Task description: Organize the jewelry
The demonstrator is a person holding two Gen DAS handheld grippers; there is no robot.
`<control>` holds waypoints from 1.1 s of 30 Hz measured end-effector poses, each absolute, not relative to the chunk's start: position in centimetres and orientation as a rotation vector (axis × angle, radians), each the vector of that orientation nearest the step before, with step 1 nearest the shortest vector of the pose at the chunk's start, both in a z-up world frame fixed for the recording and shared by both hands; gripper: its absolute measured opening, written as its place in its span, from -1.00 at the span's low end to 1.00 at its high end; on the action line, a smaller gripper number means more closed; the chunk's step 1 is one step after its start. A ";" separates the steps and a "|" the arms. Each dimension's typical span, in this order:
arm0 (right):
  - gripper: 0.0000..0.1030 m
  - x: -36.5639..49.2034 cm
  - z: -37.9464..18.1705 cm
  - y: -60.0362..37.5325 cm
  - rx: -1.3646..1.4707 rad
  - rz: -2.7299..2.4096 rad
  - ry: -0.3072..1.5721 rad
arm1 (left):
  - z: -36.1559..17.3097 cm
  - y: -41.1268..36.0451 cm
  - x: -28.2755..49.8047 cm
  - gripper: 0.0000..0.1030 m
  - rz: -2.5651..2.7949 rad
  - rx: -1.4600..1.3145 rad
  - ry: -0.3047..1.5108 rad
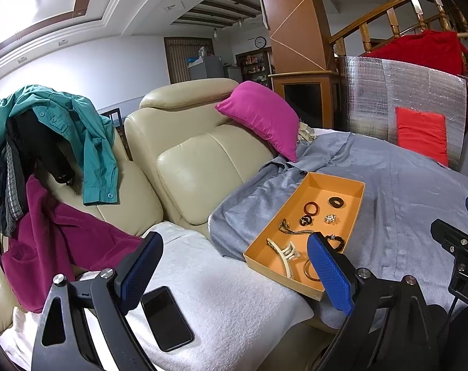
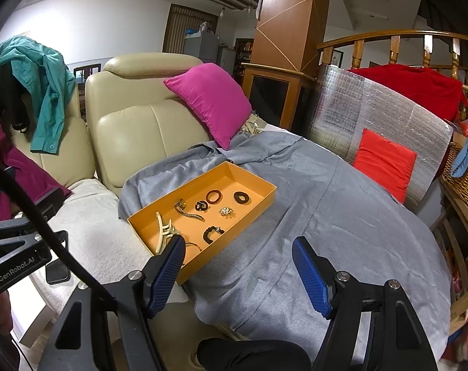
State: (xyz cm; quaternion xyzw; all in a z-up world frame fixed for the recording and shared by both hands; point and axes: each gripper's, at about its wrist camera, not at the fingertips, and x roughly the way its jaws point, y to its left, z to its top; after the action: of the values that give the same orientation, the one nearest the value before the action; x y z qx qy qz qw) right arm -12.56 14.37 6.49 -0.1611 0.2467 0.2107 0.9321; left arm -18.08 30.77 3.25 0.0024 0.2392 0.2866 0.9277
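Both sets of jaws spread wide and empty: left gripper (image 1: pixel 234 275) hovering short of the orange tray (image 2: pixel 258 204), right gripper (image 2: pixel 238 275) held back over the grey cloth (image 2: pixel 326 216) just beside the tray's near corner.

All visible jewelry already inside the tray, itself resting on the grey cloth on the sofa seat: cream hair claw (image 2: pixel 164 233) at the near end, thin gold bangle (image 1: pixel 309 270) beside it, dark beaded bracelet (image 2: pixel 212 233), rhinestone brooch (image 2: pixel 225 211), red ring (image 2: pixel 213 197), black disc (image 2: pixel 241 197), a dark knotted piece (image 2: pixel 201 206), and a bronze clasp with chain (image 2: pixel 187 210). Nothing seen loose on cloth or towel. Judged far along, perhaps finished; possibly only tidying of spacing within the tray left, with the far end bare and the near end crowded.

Tray's near end jutting toward the seat's front edge, close to the white towel (image 1: pixel 227 303); a nudge from the front likely to tip or slide it on soft fabric. Phone (image 1: pixel 167 318) lying on the towel under the left gripper, worth avoiding. Open cloth to the right of the tray, ample for the right gripper; pink cushion (image 1: pixel 260 117) and foil panel (image 2: pixel 373 111) well apart behind.
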 end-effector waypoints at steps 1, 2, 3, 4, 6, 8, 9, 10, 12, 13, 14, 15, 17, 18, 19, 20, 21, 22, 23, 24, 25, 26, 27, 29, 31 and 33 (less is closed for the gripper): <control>0.46 -12.5 6.4 14.4 -0.332 0.432 0.505 | 3.3 30.8 -18.1 0.83 0.588 0.005 0.490; 0.46 -12.5 6.4 14.5 -0.334 0.434 0.506 | 3.3 30.8 -18.0 0.83 0.587 0.006 0.490; 0.46 -12.4 6.4 14.5 -0.336 0.436 0.507 | 3.3 30.8 -18.0 0.83 0.586 0.007 0.489; 0.46 -12.3 6.4 14.6 -0.339 0.437 0.508 | 3.2 30.9 -18.0 0.83 0.588 0.008 0.490; 0.46 -12.2 6.3 14.8 -0.344 0.436 0.508 | 3.2 30.9 -17.9 0.83 0.588 0.007 0.490; 0.46 -11.9 6.2 14.9 -0.348 0.435 0.510 | 3.1 30.9 -17.8 0.83 0.585 0.006 0.492; 0.46 -11.7 6.2 14.9 -0.349 0.433 0.512 | 3.0 30.9 -17.6 0.83 0.586 0.005 0.495; 0.46 -11.5 6.1 15.0 -0.349 0.430 0.514 | 2.9 31.0 -17.4 0.83 0.584 0.004 0.499; 0.46 -11.0 5.9 15.2 -0.348 0.427 0.524 | 2.7 31.2 -16.9 0.83 0.584 0.002 0.510; 0.46 -10.7 5.8 15.3 -0.348 0.425 0.529 | 2.5 31.3 -16.6 0.83 0.582 0.000 0.514; 0.46 -10.5 5.7 15.4 -0.349 0.424 0.533 | 2.4 31.5 -16.4 0.83 0.580 0.000 0.518; 0.46 -10.2 5.6 15.6 -0.350 0.423 0.536 | 2.2 31.6 -16.1 0.83 0.579 -0.001 0.523; 0.46 -9.6 5.4 15.8 -0.354 0.422 0.543 | 1.9 32.0 -15.5 0.83 0.578 -0.005 0.532; 0.46 -9.3 5.3 16.0 -0.356 0.423 0.548 | 1.8 32.2 -15.2 0.83 0.577 -0.008 0.535; 0.46 -8.9 5.1 16.2 -0.359 0.424 0.553 | 1.7 32.3 -15.1 0.83 0.579 -0.010 0.537; 0.46 -8.6 5.0 16.4 -0.362 0.424 0.558 | 1.6 32.5 -14.7 0.83 0.577 -0.012 0.540; 0.46 -8.3 4.9 16.6 -0.364 0.425 0.561 | 1.6 32.6 -14.4 0.83 0.575 -0.014 0.544; 0.46 -7.9 4.7 16.8 -0.367 0.426 0.565 | 1.5 32.8 -14.1 0.83 0.576 -0.015 0.547; 0.46 -7.6 4.6 17.0 -0.370 0.426 0.569 | 1.4 33.0 -13.7 0.83 0.576 -0.016 0.549; 0.46 -7.2 4.4 17.1 -0.372 0.426 0.573 | 1.3 33.2 -13.4 0.83 0.575 -0.016 0.552; 0.46 -6.8 4.2 17.4 -0.376 0.427 0.578 | 1.2 33.5 -13.0 0.83 0.574 -0.018 0.556; 0.46 -6.5 4.1 17.5 -0.378 0.427 0.582 | 1.1 33.6 -12.7 0.83 0.576 -0.020 0.559; 0.46 -6.1 3.9 17.7 -0.382 0.427 0.586 | 1.0 33.7 -12.4 0.83 0.577 -0.022 0.563; 0.46 -5.2 3.5 17.9 -0.386 0.426 0.596 | 0.6 34.1 -11.4 0.83 0.573 -0.027 0.576; 0.46 -4.0 3.1 18.2 -0.384 0.426 0.613 | 0.2 34.5 -10.4 0.83 0.572 -0.027 0.590; 0.46 -3.0 2.6 18.6 -0.383 0.427 0.632 | -0.2 34.7 -9.5 0.83 0.566 -0.025 0.602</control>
State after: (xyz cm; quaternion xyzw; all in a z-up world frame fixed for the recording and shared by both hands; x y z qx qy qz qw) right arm -2.96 18.59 2.63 -0.1857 0.3066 0.2069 0.9104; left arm -9.47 34.73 -0.15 -0.0121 0.2925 0.2751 0.9157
